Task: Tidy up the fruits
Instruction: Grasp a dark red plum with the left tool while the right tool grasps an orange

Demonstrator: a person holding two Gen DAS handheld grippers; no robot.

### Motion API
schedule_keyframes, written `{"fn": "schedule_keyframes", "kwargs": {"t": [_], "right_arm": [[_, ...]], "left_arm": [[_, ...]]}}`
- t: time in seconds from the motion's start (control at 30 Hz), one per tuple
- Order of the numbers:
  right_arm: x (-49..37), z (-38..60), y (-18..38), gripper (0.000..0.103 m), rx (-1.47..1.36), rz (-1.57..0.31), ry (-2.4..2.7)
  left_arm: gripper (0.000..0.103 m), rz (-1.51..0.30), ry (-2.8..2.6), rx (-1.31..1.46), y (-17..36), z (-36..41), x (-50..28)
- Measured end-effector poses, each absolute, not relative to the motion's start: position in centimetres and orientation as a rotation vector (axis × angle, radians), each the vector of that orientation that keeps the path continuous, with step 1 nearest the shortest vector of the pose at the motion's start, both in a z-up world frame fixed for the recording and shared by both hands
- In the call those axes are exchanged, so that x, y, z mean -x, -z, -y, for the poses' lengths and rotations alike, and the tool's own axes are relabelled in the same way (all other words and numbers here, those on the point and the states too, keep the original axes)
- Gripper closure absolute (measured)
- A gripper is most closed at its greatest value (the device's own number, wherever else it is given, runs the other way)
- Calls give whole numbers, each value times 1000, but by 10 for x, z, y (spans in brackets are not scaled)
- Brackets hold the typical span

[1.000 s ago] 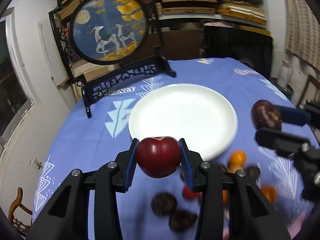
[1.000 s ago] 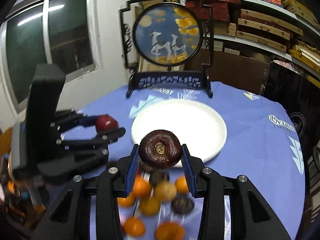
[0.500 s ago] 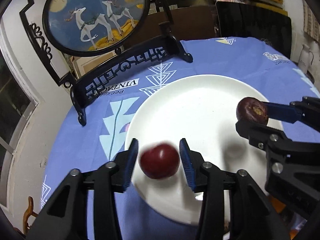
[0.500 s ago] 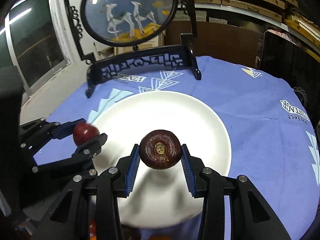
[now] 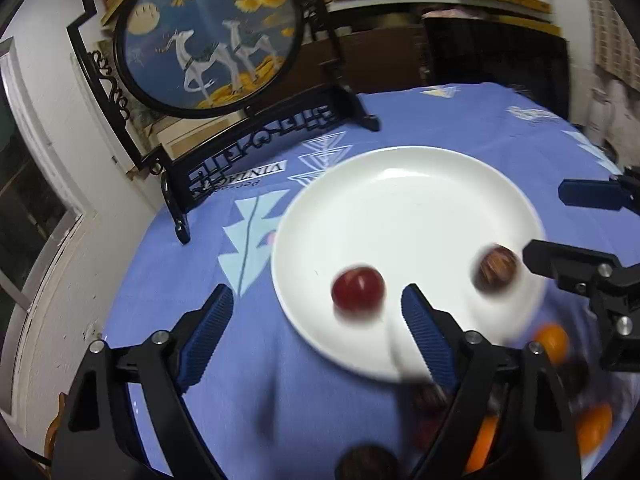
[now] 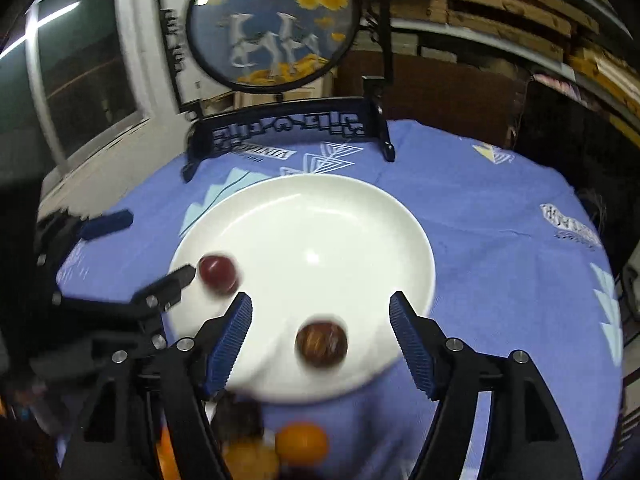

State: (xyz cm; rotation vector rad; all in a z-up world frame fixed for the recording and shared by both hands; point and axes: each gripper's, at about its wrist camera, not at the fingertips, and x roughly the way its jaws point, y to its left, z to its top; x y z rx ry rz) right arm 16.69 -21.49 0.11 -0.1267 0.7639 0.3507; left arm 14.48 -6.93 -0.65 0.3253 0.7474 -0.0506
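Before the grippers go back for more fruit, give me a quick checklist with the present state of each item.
1. Round red fruit on the white round plate: ok.
2. Dark brown round fruit on the plate: ok.
3. Left gripper clear of the red fruit: ok, jaws opening, pads not touching it.
4. Right gripper clear of the brown fruit: ok, jaws opening, gaps on both sides.
5. Both fruits at rest: cannot tell, both are blurred.
6. Orange fruits left on the blue tablecloth: ok, several near the plate's near edge.
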Motion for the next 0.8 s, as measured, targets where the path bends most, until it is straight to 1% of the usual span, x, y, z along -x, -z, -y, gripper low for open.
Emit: {"fn": "schedule_keyframes", "kwargs": {"t": [0.07,0.17,0.2,0.37,0.5,0.63,0.8], "right_arm": [[-139,219,-3,29,178,-753,-361],[-97,228,-4,21,241,-739,-374],[-85,231,-3,20,252,-737,-381],[-27,246,12,20,311,-750,-419],[-4,254,30,20,318,-790,-425],[2,260,39,20,267,-817,-443],[1,256,47,20,244,-840,-472]], "left_arm": [[17,-737,91,-330,3,71,-123],[13,-716,162,-337,0,73,-88],[11,-711,195,-339,-1,73,-74],[9,-745,377,-320,11,79,-19],[9,-781,467,-368,35,94,12],[9,-821,514,-409,56,107,27],[9,-848,516,-424,68,113,22]]}}
